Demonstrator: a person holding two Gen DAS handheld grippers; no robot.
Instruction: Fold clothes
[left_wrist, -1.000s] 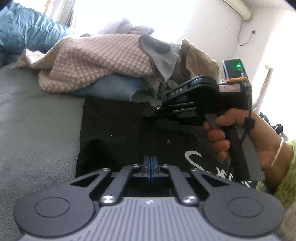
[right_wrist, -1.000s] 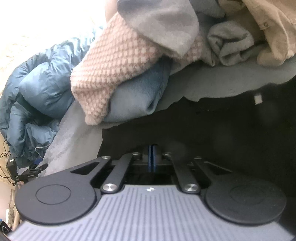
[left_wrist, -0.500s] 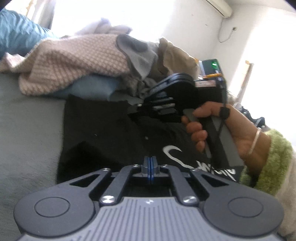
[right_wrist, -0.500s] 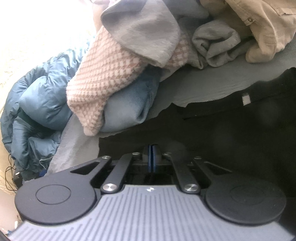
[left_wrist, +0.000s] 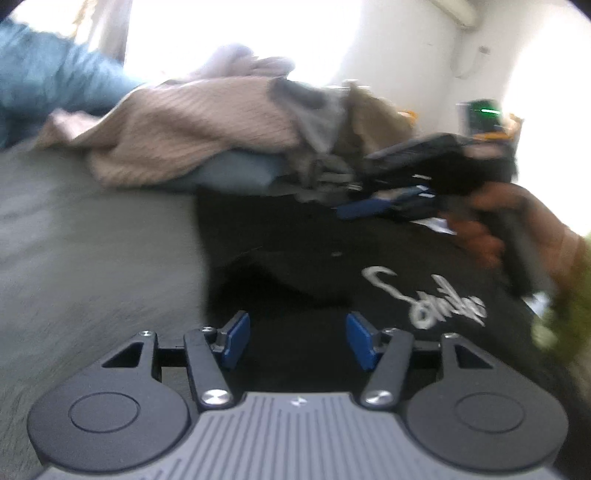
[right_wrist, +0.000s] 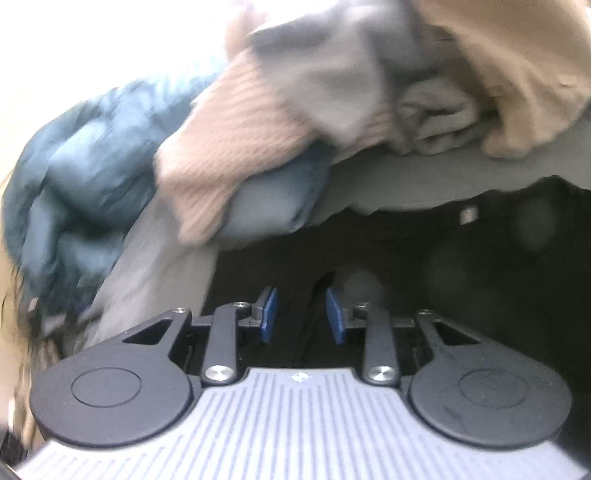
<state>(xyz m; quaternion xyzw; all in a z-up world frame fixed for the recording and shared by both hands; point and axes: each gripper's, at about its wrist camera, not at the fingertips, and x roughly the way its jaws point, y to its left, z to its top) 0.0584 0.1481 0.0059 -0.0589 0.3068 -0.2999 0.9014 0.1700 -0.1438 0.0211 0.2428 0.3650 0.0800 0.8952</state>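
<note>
Over the black shirt (left_wrist: 295, 258), both tools, left tool (left_wrist: 297, 341) and right tool (right_wrist: 301, 314), are opening, grasping nothing.

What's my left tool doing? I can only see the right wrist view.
Observer: The left tool is over the near edge of the black shirt. Its jaws are opening with nothing between them.
Operator: Any print on that shirt?
Observer: Yes, white script lettering on the side nearer your right hand.
Operator: How does my right tool look from there?
Observer: The right tool is blurred. It is over the shirt's far edge, in front of the clothes pile, and a hand grips its handle. Its jaws are opening; a ridge of the shirt seems to stand between them, unpinched.
</note>
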